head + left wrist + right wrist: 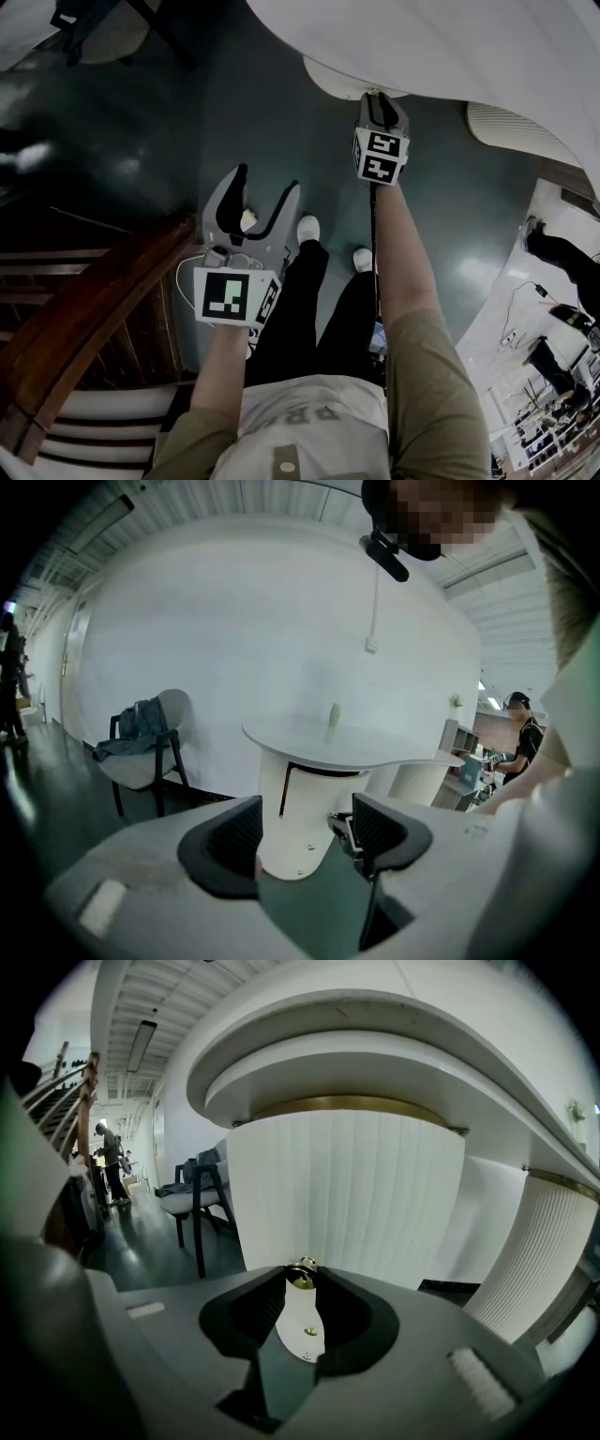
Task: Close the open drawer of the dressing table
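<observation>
Dark floor point(187, 122); only right gripper view shows R gripper point(302, 1284) pinching brass knob point(300, 1272); L gripper point(306, 832) spread.

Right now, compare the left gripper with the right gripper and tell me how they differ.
The left gripper has its jaws apart with nothing between them; the right gripper is closed on a small brass knob. The left gripper is held near the person's torso over the dark floor; the right gripper reaches out on a stretched arm to the white dressing table. Both carry a marker cube.
</observation>
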Demonstrator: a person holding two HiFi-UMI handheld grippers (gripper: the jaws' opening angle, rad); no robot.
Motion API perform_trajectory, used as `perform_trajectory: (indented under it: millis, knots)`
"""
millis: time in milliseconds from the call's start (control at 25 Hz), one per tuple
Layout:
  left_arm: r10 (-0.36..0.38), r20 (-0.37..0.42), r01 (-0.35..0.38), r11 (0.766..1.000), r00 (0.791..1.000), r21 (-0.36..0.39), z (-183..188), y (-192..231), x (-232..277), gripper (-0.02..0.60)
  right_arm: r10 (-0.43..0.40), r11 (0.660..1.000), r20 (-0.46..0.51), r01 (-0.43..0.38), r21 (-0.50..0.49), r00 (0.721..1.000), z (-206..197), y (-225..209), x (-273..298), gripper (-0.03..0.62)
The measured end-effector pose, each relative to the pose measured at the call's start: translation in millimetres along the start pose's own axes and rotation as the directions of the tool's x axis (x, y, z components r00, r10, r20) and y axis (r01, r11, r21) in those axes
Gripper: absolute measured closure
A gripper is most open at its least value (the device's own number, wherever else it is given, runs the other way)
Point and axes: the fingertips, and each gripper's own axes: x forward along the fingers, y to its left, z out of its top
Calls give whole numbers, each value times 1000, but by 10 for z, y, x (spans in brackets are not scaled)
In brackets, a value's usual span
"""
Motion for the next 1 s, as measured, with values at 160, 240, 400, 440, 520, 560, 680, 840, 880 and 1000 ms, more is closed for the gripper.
perform_trajectory:
  millis: [160, 240, 400, 440, 520, 560, 680, 840, 880, 1000]
  knots:
    - [2, 3, -2, 1000, 1000, 1, -2, 65, -9, 267, -14, 1000, -4, 14, 2, 1000, 34, -27, 56, 490]
    - [8, 5, -8, 1000, 1000, -3, -12, 114, -18, 266, -22, 1000, -5, 22, 5, 1000, 40, -35, 73, 490]
    - [19, 6, -19, 1000, 1000, -8, -12, 179, -27, 266, -27, 1000, -4, 27, 1, 1000, 62, -57, 107, 489]
    - [21, 7, -21, 1000, 1000, -9, -10, 192, -30, 267, -28, 1000, -4, 28, -2, 1000, 66, -63, 115, 489]
    - [26, 8, -26, 1000, 1000, -11, -12, 221, -35, 267, -31, 1000, -6, 31, -5, 1000, 74, -72, 135, 489]
    - [28, 8, -28, 1000, 1000, -12, -13, 233, -36, 267, -32, 999, -8, 32, -7, 999, 77, -76, 147, 489]
    - [34, 8, -34, 999, 999, -12, -8, 253, -35, 267, -34, 999, -13, 34, -10, 999, 95, -95, 185, 488]
    - [40, 8, -40, 999, 999, -15, -9, 281, -36, 266, -38, 999, -17, 37, -12, 999, 120, -109, 225, 488]
    - [42, 8, -42, 999, 999, -15, -8, 287, -34, 267, -38, 999, -17, 38, -13, 999, 125, -112, 236, 488]
    - [46, 8, -46, 999, 999, -15, -12, 301, -19, 267, -40, 999, -17, 40, -14, 999, 136, -129, 270, 489]
